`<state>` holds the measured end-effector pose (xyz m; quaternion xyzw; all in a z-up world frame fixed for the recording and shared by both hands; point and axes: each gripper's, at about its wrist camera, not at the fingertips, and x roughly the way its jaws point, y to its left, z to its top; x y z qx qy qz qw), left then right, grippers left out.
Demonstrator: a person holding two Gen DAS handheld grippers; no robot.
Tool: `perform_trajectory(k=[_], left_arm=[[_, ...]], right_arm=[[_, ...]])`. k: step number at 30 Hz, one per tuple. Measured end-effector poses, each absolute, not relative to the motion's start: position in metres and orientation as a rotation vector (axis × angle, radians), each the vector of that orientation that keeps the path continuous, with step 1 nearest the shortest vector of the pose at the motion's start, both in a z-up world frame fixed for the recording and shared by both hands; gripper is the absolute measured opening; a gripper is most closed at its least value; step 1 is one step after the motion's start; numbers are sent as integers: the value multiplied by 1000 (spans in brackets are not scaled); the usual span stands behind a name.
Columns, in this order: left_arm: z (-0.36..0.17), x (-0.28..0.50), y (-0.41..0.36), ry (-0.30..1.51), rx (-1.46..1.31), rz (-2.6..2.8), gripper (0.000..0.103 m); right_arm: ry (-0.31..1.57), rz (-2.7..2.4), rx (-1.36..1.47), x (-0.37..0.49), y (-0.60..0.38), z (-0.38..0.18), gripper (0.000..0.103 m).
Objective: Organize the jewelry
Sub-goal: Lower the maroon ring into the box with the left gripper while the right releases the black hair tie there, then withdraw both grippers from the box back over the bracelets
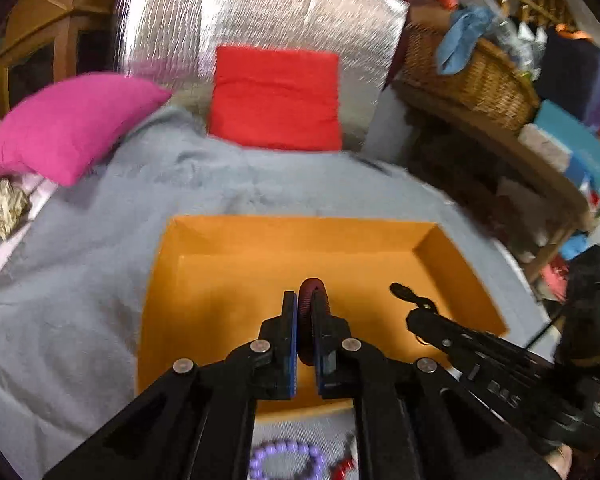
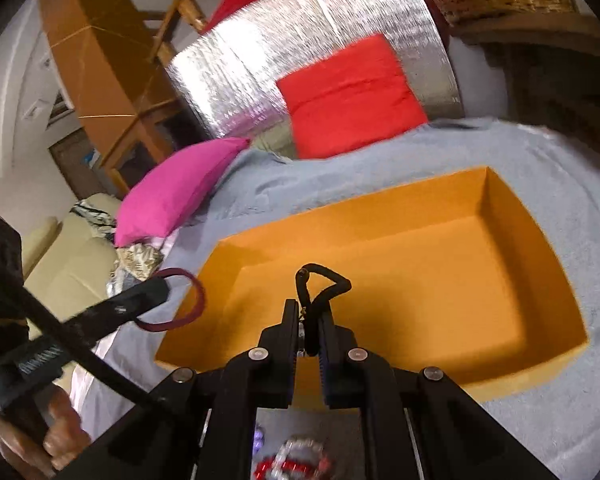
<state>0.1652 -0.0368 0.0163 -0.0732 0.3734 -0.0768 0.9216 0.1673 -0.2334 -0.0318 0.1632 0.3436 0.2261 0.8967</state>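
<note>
An open orange box (image 1: 228,236) lies on a grey blanket; it also shows in the right wrist view (image 2: 440,240). My left gripper (image 1: 307,300) is shut on a dark red bangle (image 1: 309,320) and holds it over the box. In the right wrist view that bangle (image 2: 198,300) hangs from the left gripper at the box's left edge. My right gripper (image 2: 310,312) is shut on a black cord necklace (image 2: 320,284), held over the box; the necklace also shows in the left wrist view (image 1: 404,292).
A purple bead bracelet (image 1: 284,460) and a red piece (image 1: 342,470) lie on the blanket in front of the box. A red and white bracelet (image 2: 292,462) lies there too. A pink cushion (image 1: 72,124) and a red cushion (image 1: 276,96) lie behind. A wicker basket (image 1: 472,76) stands on a shelf at right.
</note>
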Motion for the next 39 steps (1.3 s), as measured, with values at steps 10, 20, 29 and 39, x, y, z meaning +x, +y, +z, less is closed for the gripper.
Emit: perform_trajectory(k=[10,20,29,39], left_arm=[[-27,190,-37,896,-153,-97,11],[1,159,-22,859,-110,7,70],[28,83,18,814,-126,125,77],[-7,8,-4,844,-91,157,82]], right_arm=[[818,376,310,212,-216,-54,17],[748,347,363,194,-247,-28,65],[701,362,278,124,-287,0,65],[722,304,303,47,-334,-8,65]])
